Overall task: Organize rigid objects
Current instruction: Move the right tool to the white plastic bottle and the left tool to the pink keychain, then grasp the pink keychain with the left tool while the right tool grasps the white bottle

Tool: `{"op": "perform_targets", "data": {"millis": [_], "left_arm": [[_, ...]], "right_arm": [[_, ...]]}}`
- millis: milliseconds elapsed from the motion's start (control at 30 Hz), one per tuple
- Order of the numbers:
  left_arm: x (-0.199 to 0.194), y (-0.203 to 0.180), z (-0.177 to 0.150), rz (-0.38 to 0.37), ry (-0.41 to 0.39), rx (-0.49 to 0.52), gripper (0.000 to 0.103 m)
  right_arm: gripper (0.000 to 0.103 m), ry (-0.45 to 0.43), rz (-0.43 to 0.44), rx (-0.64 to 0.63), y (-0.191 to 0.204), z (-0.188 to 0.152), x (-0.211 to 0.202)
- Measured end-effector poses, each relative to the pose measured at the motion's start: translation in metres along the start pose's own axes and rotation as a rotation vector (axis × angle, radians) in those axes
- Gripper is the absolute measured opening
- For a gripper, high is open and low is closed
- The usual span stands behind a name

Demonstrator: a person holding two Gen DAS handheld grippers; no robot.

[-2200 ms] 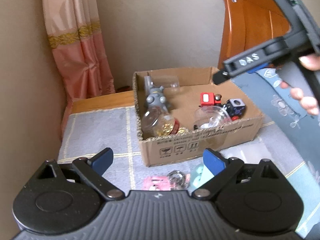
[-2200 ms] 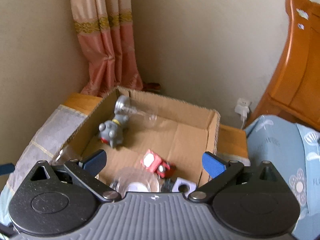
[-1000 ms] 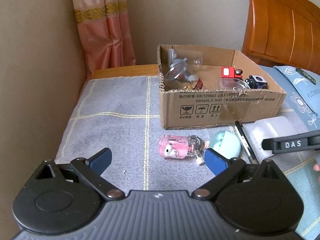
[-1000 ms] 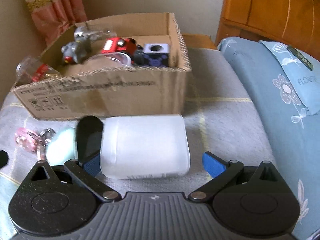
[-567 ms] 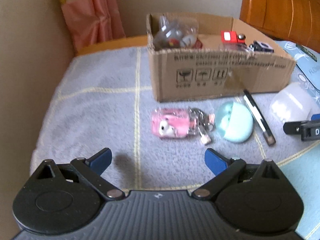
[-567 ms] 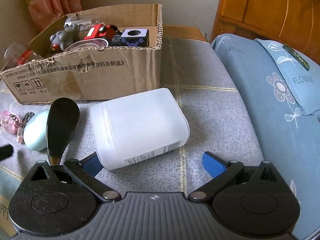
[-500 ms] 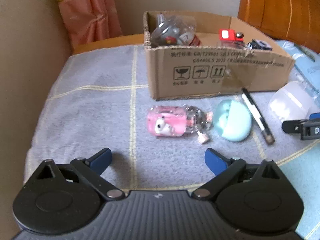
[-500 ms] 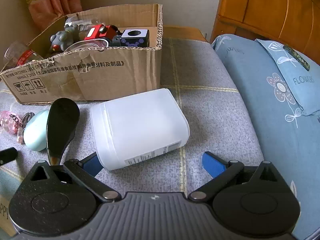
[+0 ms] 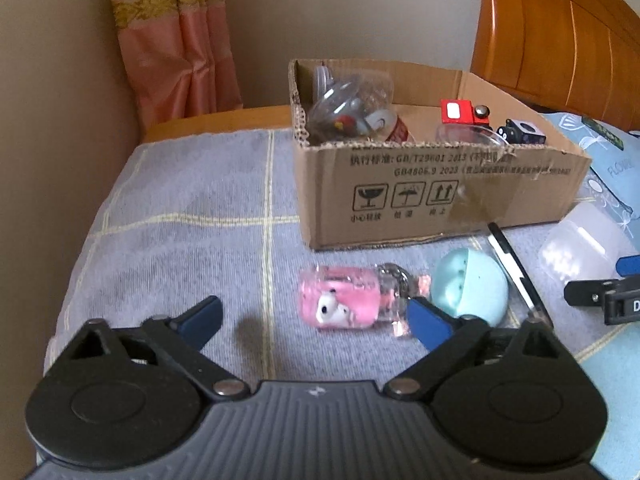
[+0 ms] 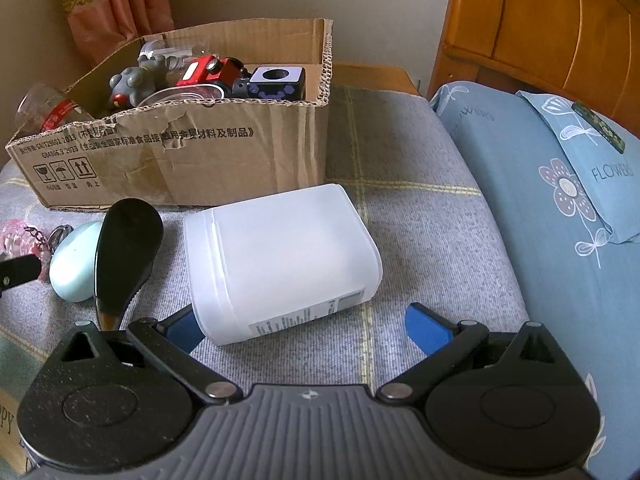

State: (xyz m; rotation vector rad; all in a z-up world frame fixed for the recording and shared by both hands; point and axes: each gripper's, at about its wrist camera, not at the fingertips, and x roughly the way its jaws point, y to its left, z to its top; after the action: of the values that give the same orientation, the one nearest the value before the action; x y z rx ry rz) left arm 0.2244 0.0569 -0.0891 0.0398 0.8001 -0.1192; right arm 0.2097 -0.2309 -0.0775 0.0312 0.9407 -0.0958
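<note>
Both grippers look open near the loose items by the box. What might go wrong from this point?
1. The white plastic jar lies on its side, nearly as wide as the right gripper jaws' opening; it may roll or slip when they close.
2. The pink keychain trails a metal chain touching the mint case, so the left gripper may drag both.
3. The cardboard box is crowded; the jar may not fit.

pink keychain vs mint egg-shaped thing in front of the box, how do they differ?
The pink keychain is see-through, with a small white figure inside; the mint egg-shaped thing is opaque and plain. The keychain is a stubby block lying on its side with a metal ring and chain on its right end; the egg is rounded, with nothing attached. The keychain lies left of the egg. Both rest on the grey blanket just outside the cardboard box, ungripped.
</note>
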Motion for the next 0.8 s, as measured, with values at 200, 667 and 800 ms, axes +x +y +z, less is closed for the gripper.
{"op": "perform_targets", "data": {"millis": [200,667,800], "left_arm": [[0.006,0.001,0.003,-0.038,0.012,-0.038,0.07],[0.008,0.005,0.009,-0.026,0.016,-0.103,0.055],[0.001,0.016,0.003,-0.005,0.023,-0.101,0.056]], "right_arm": [[0.103,-0.007,0.002,-0.002,-0.001,0.001,0.001],[0.103,-0.013,0.002,-0.004,-0.001,0.0,0.001],[0.103,-0.018,0.01,-0.02,0.0,0.001,0.002]]}}
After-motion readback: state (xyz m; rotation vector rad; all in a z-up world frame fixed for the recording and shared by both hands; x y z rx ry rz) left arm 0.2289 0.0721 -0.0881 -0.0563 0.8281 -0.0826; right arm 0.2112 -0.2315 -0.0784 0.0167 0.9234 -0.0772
